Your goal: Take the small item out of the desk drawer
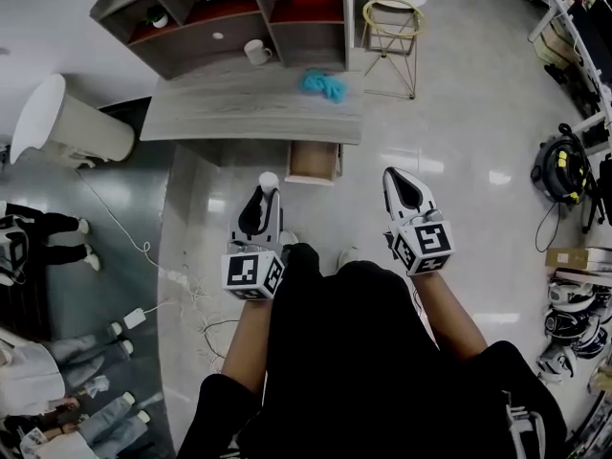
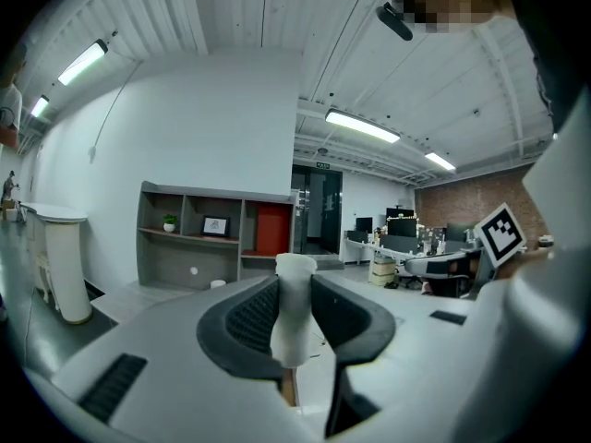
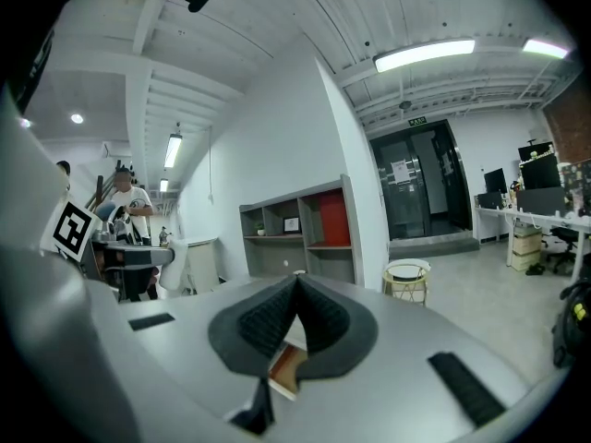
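A small white bottle-shaped item [image 1: 269, 181] is pinched upright between the pads of my left gripper [image 1: 267, 195], in the air in front of the desk [image 1: 251, 111]. In the left gripper view the item [image 2: 294, 307] fills the gap between the dark pads of that gripper [image 2: 294, 295]. The wooden drawer [image 1: 313, 162] stands pulled out under the desk's front edge, just beyond both grippers. My right gripper [image 1: 394, 176] hovers to the right of the drawer. In its own view that gripper [image 3: 297, 282] has its tips together with nothing between them.
On the desk stand a white mug [image 1: 256, 52] and a blue cloth [image 1: 325, 85], with a shelf unit [image 1: 229, 12] behind. A gold-framed round side table [image 1: 392, 27] stands at the right, a white bin [image 1: 67, 122] at the left. Cables [image 1: 182, 280] lie on the floor; people stand far left.
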`<state>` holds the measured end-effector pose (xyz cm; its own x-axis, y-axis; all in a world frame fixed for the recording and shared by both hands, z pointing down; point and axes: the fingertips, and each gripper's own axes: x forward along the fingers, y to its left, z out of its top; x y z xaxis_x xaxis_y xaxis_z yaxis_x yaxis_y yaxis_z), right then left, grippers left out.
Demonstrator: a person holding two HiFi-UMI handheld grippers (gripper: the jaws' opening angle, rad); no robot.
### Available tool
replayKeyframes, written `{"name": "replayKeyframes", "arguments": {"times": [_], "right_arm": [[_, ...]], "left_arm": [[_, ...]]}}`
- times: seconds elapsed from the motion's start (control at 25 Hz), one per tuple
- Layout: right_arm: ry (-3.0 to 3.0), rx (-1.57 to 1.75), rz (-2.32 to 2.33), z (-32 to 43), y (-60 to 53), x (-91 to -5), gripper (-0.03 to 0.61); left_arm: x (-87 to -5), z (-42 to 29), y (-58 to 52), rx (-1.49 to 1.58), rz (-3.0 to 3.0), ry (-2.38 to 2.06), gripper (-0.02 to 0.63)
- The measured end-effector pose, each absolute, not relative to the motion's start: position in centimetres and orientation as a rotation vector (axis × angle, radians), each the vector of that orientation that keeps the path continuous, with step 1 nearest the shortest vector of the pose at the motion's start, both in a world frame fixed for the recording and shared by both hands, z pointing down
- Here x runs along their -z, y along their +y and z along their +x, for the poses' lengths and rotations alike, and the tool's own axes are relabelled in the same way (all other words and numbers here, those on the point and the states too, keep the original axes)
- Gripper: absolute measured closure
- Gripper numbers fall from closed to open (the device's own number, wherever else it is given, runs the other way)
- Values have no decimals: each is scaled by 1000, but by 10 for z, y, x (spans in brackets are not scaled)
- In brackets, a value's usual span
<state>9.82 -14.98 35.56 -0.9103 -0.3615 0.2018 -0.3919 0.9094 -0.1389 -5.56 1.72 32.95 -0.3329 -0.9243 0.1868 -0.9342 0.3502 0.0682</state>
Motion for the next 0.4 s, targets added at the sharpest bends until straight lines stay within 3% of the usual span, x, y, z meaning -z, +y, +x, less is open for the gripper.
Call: {"name": "replayKeyframes", "arguments": {"times": [0.4], "right_arm": [[-2931, -235, 558, 121, -134, -342, 580]], "left_arm": [[-324, -38, 38, -137, 1680, -2432, 509]]}}
